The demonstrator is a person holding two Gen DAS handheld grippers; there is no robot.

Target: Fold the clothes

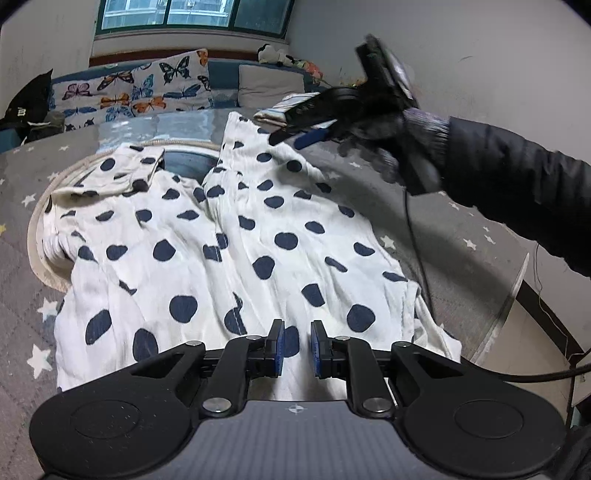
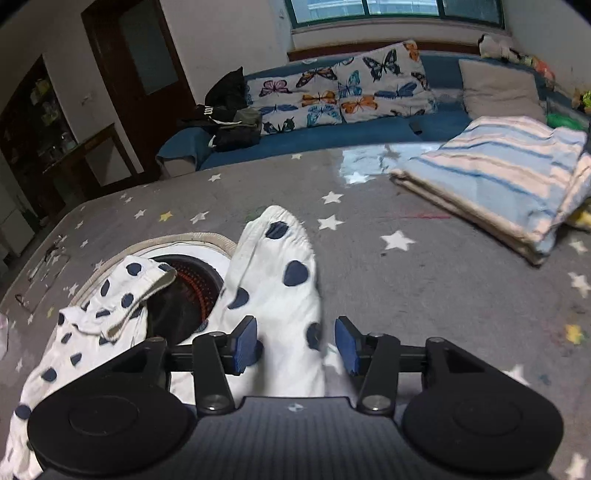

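Crumpled polka-dot cotton garment

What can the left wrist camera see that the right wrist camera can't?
Only the left wrist view shows the person's sleeve, the right gripper seen from outside, and the whole spread spotted garment. Only the right wrist view shows the dark door and the whole folded striped cloth. Both show the butterfly pillows, the window and the starry grey cover.
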